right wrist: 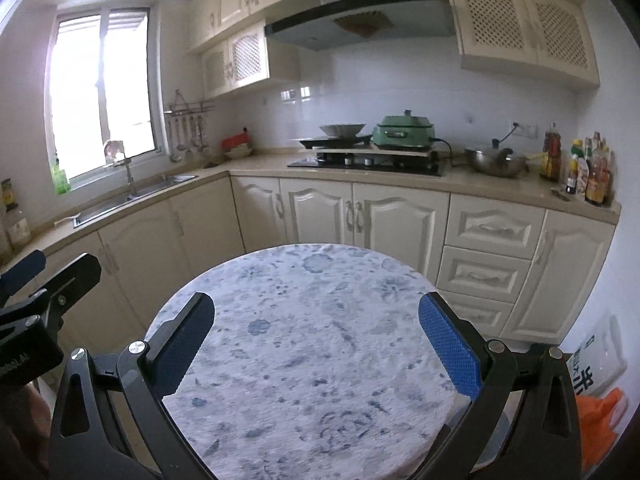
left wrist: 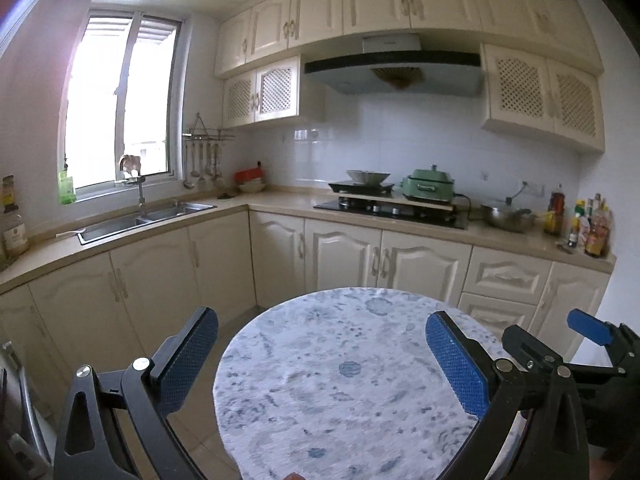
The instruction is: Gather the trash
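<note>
With both the left gripper point(left wrist: 322, 364) and right gripper point(right wrist: 316, 346) spread wide and empty over the round table point(right wrist: 304, 360) at frame centre, no trash shows — a search could stall, or grab the orange bag point(right wrist: 600, 420) at lower right by mistake.

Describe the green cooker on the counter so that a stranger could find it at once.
Look under the range hood, at the stove. The green cooker sits on a wooden board there, right of a grey bowl. It alone is mint green, with a knobbed lid.

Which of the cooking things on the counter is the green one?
The lidded electric pot on the board over the stove. The bowl to its left is pale, the wok to its right bare metal.
</note>
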Available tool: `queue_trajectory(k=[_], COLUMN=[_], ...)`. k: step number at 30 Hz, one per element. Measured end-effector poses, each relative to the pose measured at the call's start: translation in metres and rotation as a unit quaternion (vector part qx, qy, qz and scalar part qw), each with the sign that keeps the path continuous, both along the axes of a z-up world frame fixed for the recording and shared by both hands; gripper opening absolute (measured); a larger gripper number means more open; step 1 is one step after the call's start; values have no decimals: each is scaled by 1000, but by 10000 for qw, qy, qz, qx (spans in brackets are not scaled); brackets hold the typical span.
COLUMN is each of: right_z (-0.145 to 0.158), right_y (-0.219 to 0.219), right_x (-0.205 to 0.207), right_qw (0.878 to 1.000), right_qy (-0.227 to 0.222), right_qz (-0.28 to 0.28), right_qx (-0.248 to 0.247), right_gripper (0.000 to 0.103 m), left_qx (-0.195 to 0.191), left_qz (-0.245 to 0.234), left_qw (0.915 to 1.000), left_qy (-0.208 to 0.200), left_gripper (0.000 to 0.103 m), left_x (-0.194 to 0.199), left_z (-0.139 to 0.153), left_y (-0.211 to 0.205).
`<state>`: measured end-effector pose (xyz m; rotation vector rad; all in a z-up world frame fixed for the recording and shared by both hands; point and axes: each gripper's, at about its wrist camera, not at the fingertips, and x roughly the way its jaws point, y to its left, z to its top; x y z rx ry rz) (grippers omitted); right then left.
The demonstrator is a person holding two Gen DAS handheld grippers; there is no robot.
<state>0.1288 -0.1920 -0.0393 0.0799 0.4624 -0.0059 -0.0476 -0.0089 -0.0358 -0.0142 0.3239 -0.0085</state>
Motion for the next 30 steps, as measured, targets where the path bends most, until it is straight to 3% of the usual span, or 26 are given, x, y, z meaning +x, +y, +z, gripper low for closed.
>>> queue_trajectory(k=[11,30], right_z=[7,10], right_y=[13,19], right_x=[-17,-28], right_qw=[9996,9990], right_qy=[-91,-164], right_qz=[-188,-298], right_qx=[-175,-279], right_gripper=[103,103], left_qx=[15,-129], left_qz=[-39,-196], left_qw=[9999,9997], left_qy=[-95,-103], left_gripper=[102,102], left_x=[-4,-15], left_z=[16,17], left_y=[0,-6])
